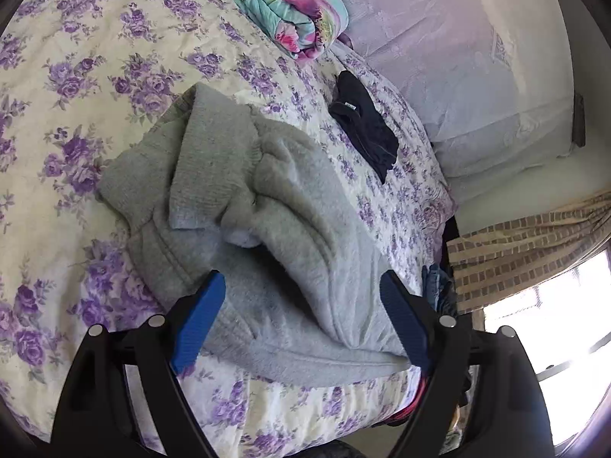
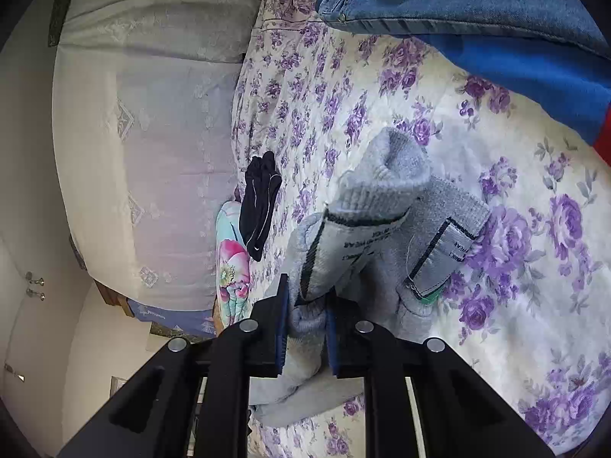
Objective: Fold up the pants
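Pants bunched near bed edge

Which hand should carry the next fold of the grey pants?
Right. The right gripper is already shut on a bunch of the grey pants near the waistband, so it can likely pull the fold across. The left gripper stands open over the fabric, gripping nothing.

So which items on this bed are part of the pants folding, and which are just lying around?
In use:
- grey pants
- right tool, shut on the pants
- left tool, open over them

Lying about:
- small black garment
- floral quilt, folded
- jeans
- pillow
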Available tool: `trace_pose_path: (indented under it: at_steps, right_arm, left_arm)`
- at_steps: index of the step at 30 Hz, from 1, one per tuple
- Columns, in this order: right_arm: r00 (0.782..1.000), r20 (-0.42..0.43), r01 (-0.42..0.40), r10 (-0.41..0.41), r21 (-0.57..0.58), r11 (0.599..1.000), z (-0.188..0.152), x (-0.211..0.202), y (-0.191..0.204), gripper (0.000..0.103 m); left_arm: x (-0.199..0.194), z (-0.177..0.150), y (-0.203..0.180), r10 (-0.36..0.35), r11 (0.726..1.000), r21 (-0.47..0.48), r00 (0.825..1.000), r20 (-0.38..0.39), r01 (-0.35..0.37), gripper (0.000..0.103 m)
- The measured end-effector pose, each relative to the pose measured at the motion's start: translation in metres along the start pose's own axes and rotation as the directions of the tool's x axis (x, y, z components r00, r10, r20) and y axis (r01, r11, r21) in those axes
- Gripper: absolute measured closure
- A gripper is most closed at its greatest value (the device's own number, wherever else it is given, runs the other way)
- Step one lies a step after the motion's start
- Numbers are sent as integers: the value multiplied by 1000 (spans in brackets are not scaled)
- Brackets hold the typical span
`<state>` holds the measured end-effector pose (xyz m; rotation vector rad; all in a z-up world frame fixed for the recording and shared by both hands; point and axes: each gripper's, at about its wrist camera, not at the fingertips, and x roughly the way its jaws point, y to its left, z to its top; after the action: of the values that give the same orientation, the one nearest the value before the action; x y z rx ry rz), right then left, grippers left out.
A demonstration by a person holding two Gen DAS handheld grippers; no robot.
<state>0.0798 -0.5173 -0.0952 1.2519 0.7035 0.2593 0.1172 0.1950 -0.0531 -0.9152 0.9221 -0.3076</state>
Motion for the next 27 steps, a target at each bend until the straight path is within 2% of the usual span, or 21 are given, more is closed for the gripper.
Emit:
trace_pose_path:
  at_steps: [2,4,6,7,8,9,12,15,18,20,22,23,24,25,27]
  right_arm:
    - [1000,-2,0,0,-8,1000,2,-1,2,87]
    - [1000,-5,0,0,-22,1000,4,0,6,87]
    - [1000,-6,0,0,-26,1000,7,2,9,87]
    - [1000,-7,0,0,-32,999,8,2,10,87]
    - [1000,-8,1,-1,-41,999,8,2,11,87]
    - [1000,-8,1,-2,-49,999,8,3,13,87]
    - [1000,8,-13,14,-90,996,11,0,27,87]
    - [997,29,-58,65,-190,980,13,-14,58,88]
    - [998,37,-41,52,-250,967,12,-29,62,88]
    - [1000,11,-2,4,-215,977,6,-31,34,88]
    - [998,-29,49,-53,-120,992,-2,-27,-12,88]
    - [997,-38,69,-72,-73,995,-6,-25,-33,88]
    - [996,-44,71,-72,-24,997,-9,-23,-53,88]
    - [997,-46,58,-58,-1,998,-10,-23,-62,88]
    - [998,-33,44,-44,-23,999,-8,-25,-56,88]
  left_arm:
    - [5,7,-9,-1,1000,-2,1000,17,1,22]
    - [16,16,-13,46,999,-15,998,32,-45,23]
    - [23,26,-8,76,996,-46,996,47,-74,46]
    - [24,30,-6,81,996,-44,995,52,-78,72]
    - [23,33,-5,65,997,-37,996,53,-63,80]
    - [21,35,-6,52,998,-30,997,58,-50,83]
    - [6,35,-19,40,999,26,995,93,-42,86]
    - [-16,30,-40,7,993,114,992,127,-21,86]
    - [-27,19,-35,2,988,152,993,115,-20,86]
    - [-24,9,-10,-1,992,128,998,70,-8,85]
    - [-11,-7,29,19,997,72,1000,13,-20,84]
    - [-2,-15,51,15,1000,26,1000,-24,-14,85]
    - [2,-19,64,-9,1000,-1,1000,-30,8,85]
    - [0,-22,72,-57,998,-19,998,-19,57,85]
    - [-7,-23,72,-82,996,-23,997,-12,81,85]
